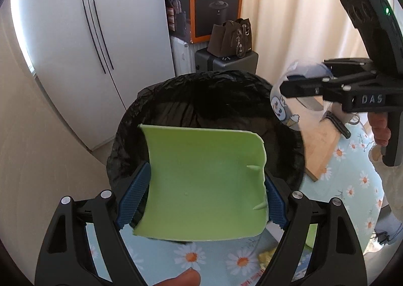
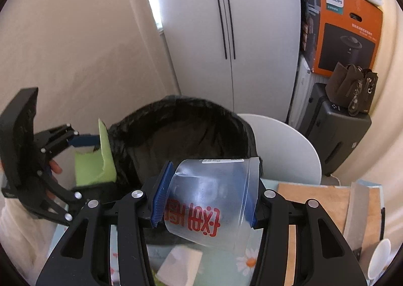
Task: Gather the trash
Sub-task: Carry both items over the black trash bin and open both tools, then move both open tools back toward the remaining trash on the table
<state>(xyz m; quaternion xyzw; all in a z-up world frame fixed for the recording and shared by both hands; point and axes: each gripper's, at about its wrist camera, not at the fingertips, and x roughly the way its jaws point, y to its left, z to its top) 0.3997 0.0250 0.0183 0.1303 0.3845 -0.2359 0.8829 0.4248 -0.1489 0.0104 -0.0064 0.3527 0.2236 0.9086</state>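
My left gripper (image 1: pixel 207 194) is shut on a green plastic dustpan-like tray (image 1: pixel 204 182), its blue pads pressing on both side walls. The tray reaches over the near rim of a trash bin lined with a black bag (image 1: pixel 201 99). My right gripper (image 2: pixel 205 200) is shut on a clear plastic cup with red print (image 2: pixel 211 202), tilted, just short of the black-lined bin (image 2: pixel 181 132). In the left wrist view the right gripper (image 1: pixel 292 89) holds the plastic cup (image 1: pixel 284 107) at the bin's right rim. The left gripper (image 2: pixel 83 141) with the green tray (image 2: pixel 98 162) shows at the bin's left.
A white fridge (image 1: pixel 88 46) stands behind the bin. An orange box (image 1: pixel 214 1), a brown bag (image 1: pixel 231 36) and a grey suitcase (image 1: pixel 226 61) stand at the back. The daisy-print tablecloth (image 1: pixel 226 258) carries a wooden board (image 2: pixel 320 200) and a white paper (image 2: pixel 181 263). A white chair back (image 2: pixel 284 145) stands by the bin.
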